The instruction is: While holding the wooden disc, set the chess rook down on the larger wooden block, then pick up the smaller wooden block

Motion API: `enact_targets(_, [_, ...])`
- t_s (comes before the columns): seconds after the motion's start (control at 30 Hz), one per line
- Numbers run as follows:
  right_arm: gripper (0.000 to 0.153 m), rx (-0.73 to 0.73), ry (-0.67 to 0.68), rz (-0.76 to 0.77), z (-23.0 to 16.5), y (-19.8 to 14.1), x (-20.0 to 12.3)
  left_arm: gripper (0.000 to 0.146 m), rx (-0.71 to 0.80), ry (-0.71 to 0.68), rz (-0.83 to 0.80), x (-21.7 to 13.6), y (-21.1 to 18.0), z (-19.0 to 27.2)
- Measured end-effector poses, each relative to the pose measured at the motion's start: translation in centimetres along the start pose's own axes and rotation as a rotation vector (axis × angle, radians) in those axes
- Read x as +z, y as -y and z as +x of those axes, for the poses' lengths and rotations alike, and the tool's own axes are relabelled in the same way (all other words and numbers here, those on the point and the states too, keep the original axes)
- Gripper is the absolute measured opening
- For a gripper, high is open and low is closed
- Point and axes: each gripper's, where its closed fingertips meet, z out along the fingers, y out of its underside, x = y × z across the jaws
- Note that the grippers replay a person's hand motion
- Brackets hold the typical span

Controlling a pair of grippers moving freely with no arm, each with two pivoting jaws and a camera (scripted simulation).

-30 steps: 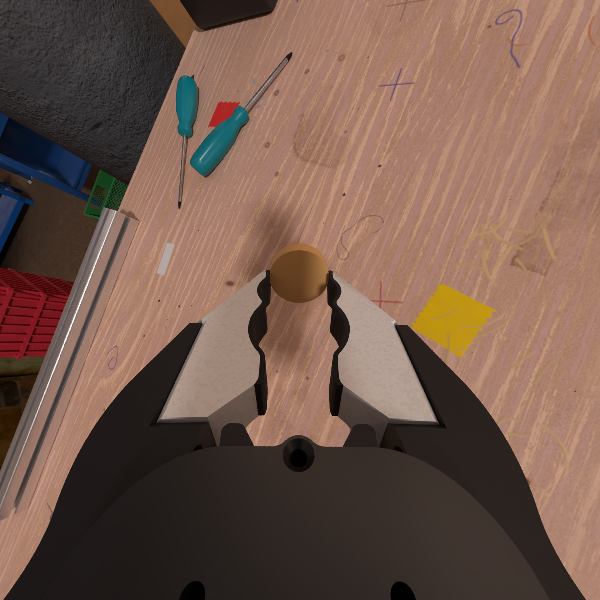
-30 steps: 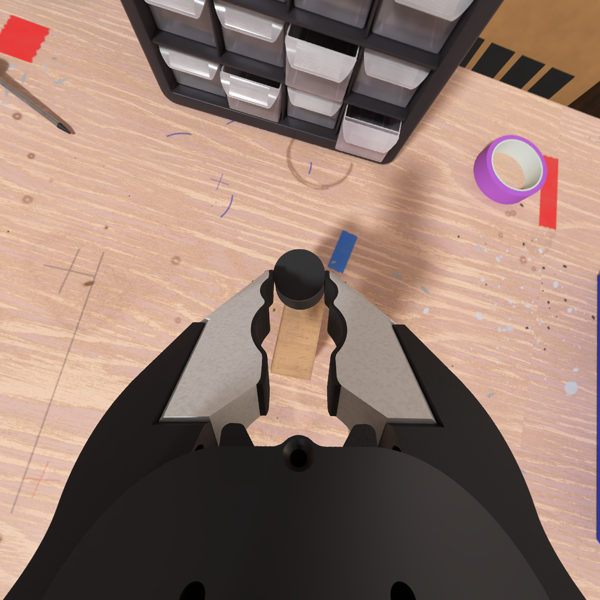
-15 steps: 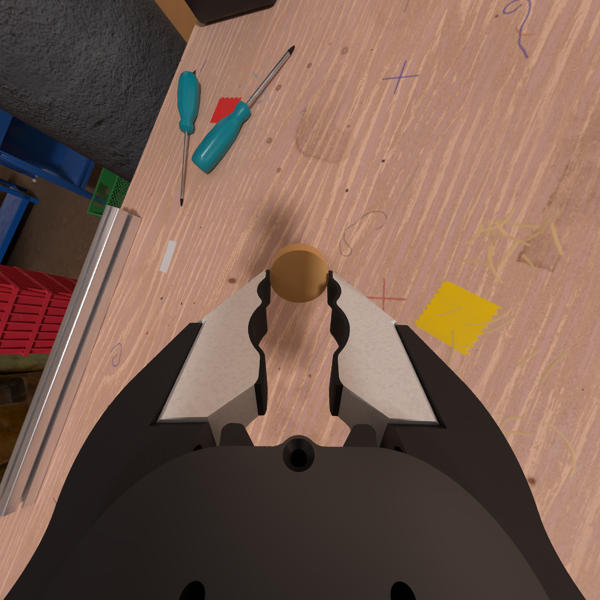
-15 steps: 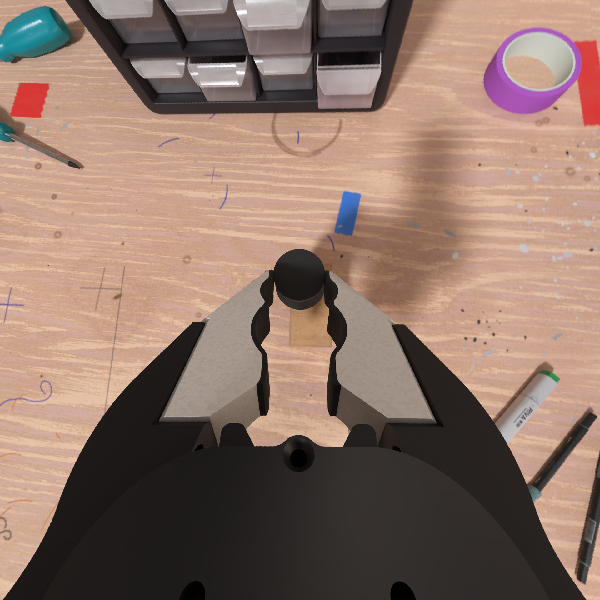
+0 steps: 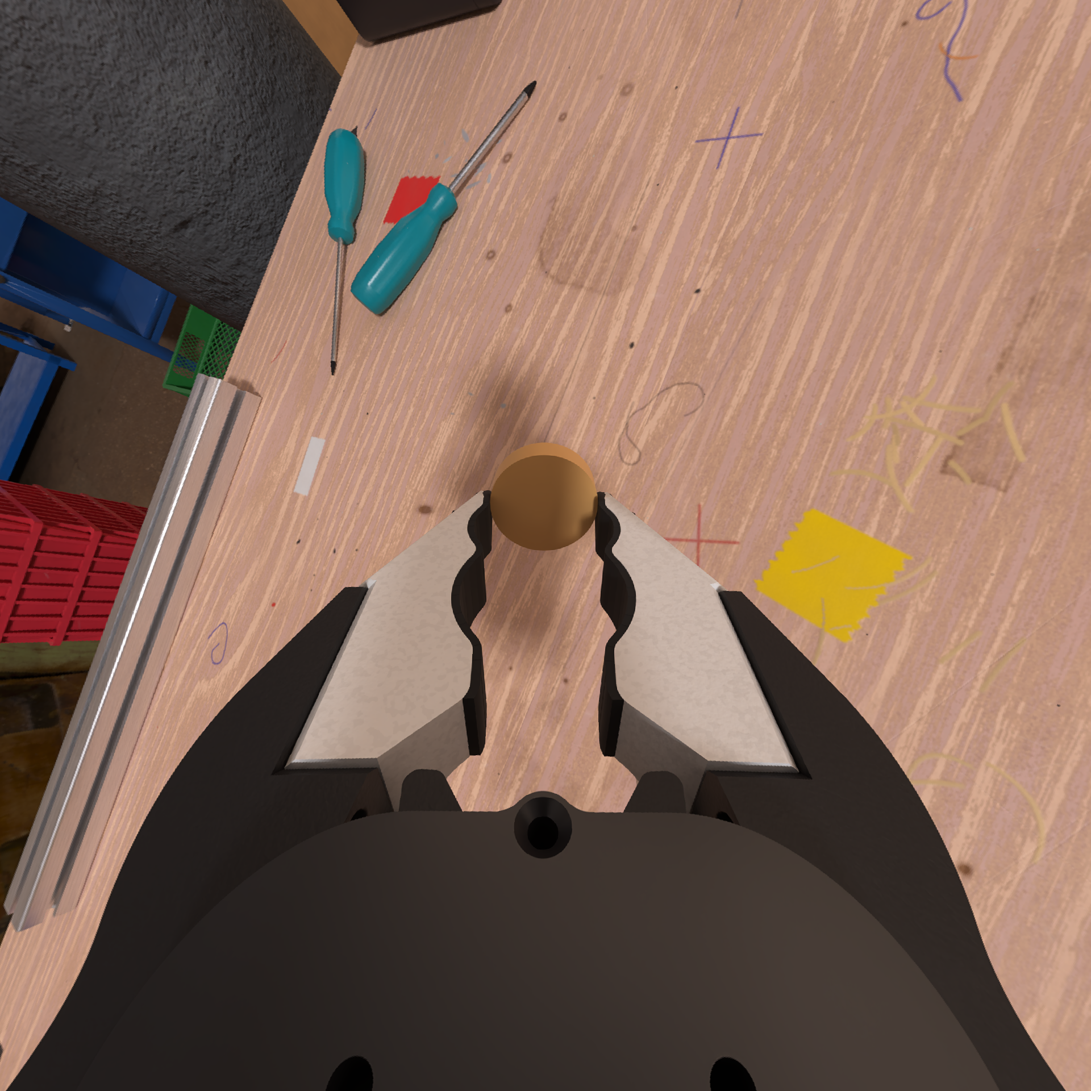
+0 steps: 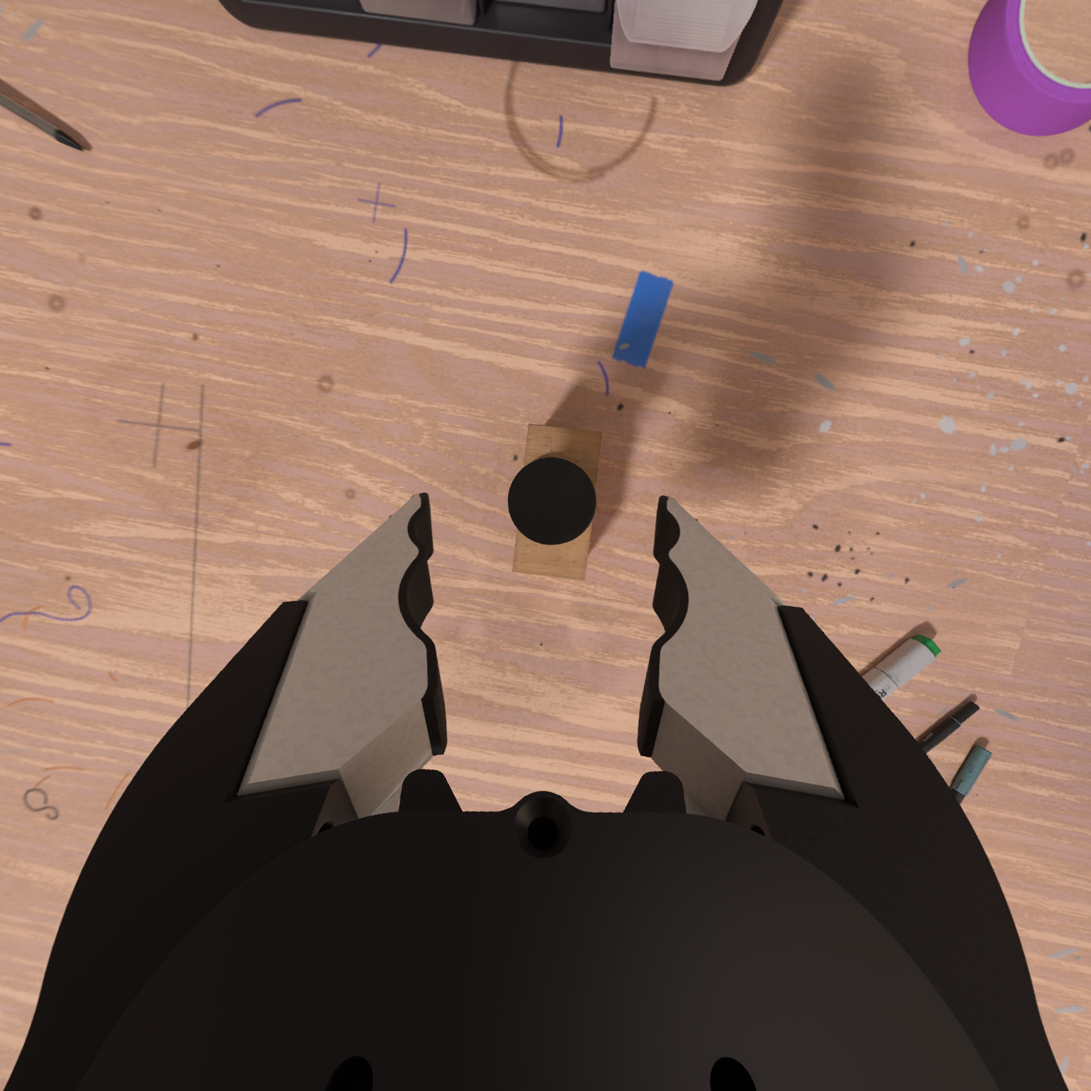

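In the left wrist view my left gripper (image 5: 542,502) is shut on the round wooden disc (image 5: 542,497), held at the fingertips above the wooden bench. In the right wrist view my right gripper (image 6: 543,502) is open and empty. The black chess rook (image 6: 551,500) stands between and just beyond its fingertips, touching neither. The rook rests on a light wooden block (image 6: 555,555), which lies on the bench. No other wooden block shows in either view.
Two teal screwdrivers (image 5: 401,248) and a yellow tape patch (image 5: 832,572) lie near the left gripper; the bench edge with a metal rail (image 5: 136,590) is at its left. A black drawer cabinet (image 6: 531,29), purple tape roll (image 6: 1033,71), blue tape strip (image 6: 642,319) and markers (image 6: 903,667) surround the right gripper.
My right gripper has opened and let go of the rook, which now stands on the wooden block. The right view has shifted closer to the bench. The left gripper has barely moved.
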Motion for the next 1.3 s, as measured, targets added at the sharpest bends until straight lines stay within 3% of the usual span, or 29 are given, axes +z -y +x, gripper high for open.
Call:
enact_targets(0.3, [0.085,-0.168,-0.108,-0.116,0.5,-0.3,-2.1,0.035,0.006,-0.010,-0.011,0.3,-0.1,0.3])
enact_targets(0.5, [0.085,-0.217,-0.196,-0.055,0.7,0.0,-4.7,0.035,0.007,-0.012,-0.015,0.2,-0.3,0.3])
enact_targets(0.7, [0.084,-0.226,-0.198,-0.044,1.0,-1.8,-5.2,0.035,0.005,-0.020,-0.018,0.3,-0.4,0.4])
enact_targets(0.93, [0.081,-0.367,-0.241,-0.185,1.6,-2.8,-4.6,0.035,0.018,-0.031,-0.032,0.6,-0.3,0.9])
enact_targets(1.03, [0.076,-0.374,-0.186,-0.146,1.0,-2.4,-4.6,0.035,0.021,-0.037,-0.037,0.7,-0.5,1.1])
enact_targets(1.3, [0.070,-0.382,-0.190,-0.137,0.7,-3.2,-6.1,0.035,0.022,-0.052,-0.050,1.0,-0.9,1.3])
